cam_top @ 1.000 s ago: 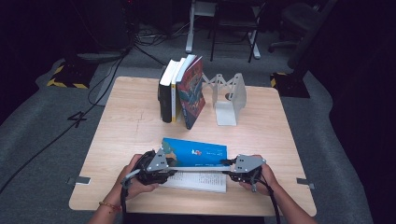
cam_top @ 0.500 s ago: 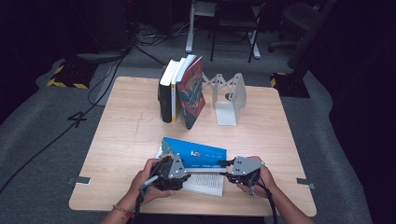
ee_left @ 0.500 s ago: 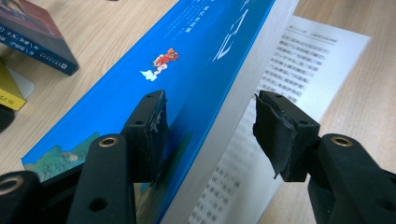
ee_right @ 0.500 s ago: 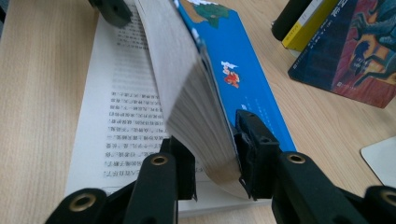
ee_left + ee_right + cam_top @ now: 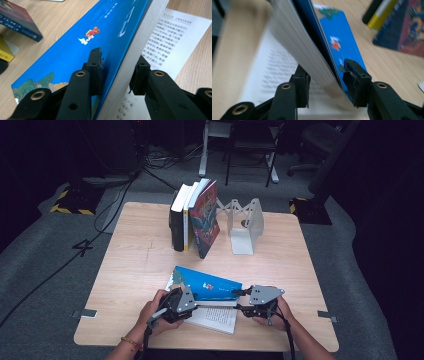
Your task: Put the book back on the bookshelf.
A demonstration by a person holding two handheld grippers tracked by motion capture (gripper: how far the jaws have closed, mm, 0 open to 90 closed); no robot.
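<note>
Blue book (image 5: 205, 284) at near table (image 5: 140, 260) edge, half open, cover block tilted up off printed page (image 5: 217, 315). Left gripper (image 5: 117, 72) jaws just been closing, straddling block, far pad looks off paper. Right gripper (image 5: 325, 82) just been opening, block between pads, loose-ish. Tip: pinch both ends evenly, swing shut slow so pages don't crumple. Long axis runs left-right across table, spine away from person.

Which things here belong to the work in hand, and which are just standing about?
In the job:
- blue book, lying open with its lifted half between both sets of fingers
- left gripper, at the book's left end
- right gripper, at its right end

Standing about:
- row of upright books at the table's far side
- white bookend beside them
- table
</note>
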